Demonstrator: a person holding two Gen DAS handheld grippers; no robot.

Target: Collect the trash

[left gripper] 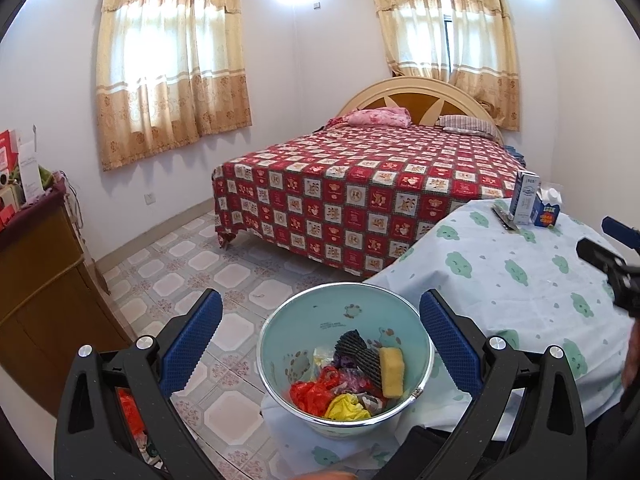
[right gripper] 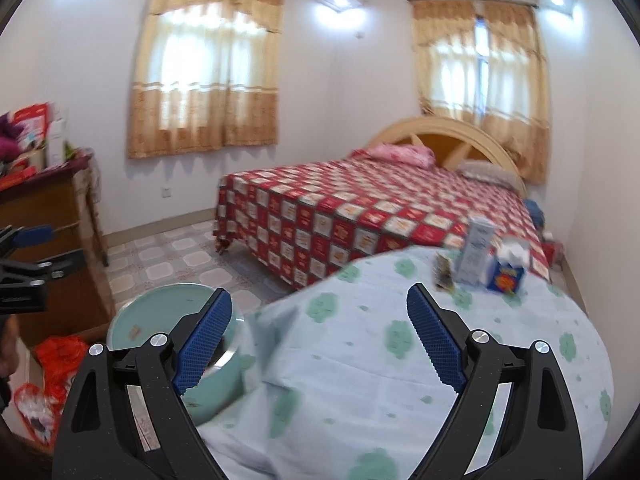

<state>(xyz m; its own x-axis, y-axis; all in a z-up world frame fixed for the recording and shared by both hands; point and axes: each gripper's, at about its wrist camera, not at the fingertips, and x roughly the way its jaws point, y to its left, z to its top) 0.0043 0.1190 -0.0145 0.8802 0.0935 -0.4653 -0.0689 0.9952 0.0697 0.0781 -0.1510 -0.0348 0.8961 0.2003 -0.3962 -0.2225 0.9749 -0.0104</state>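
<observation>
**A:** So where's the leftover trash sitting? From the right wrist view, three bits are seen bunched at the far right corner of the desk [right gripper: 360,360]: a tall pale carton [right gripper: 474,252] standing upright, a small blue carton [right gripper: 505,278] just beside it on the right, and a flat dark wrapper [right gripper: 443,276] lying just to the left, its long axis running roughly away from the camera.

**B:** Yep. They're well ahead of the right gripper [right gripper: 320,340] and a bit to the right of it. Its fingers [right gripper: 434,344] are spread wide, nothing is held between them, only cloth is seen in the gap. The right hand looks like the nearer one, judging by both views.

**A:** And the left gripper [left gripper: 320,344]?

**B:** Also spread wide, nothing pinched. The teal bucket [left gripper: 280,320] is framed between its fingers but isn't touched; it sits at the near left edge of the desk.

**A:** What's in the bucket?

**B:** A yellow sponge [left gripper: 391,376], a black mesh thing [left gripper: 358,354], plus crumpled red plastic [left gripper: 312,394] and yellow plastic [left gripper: 346,408]. Some smaller scraps can't be made out.
</observation>
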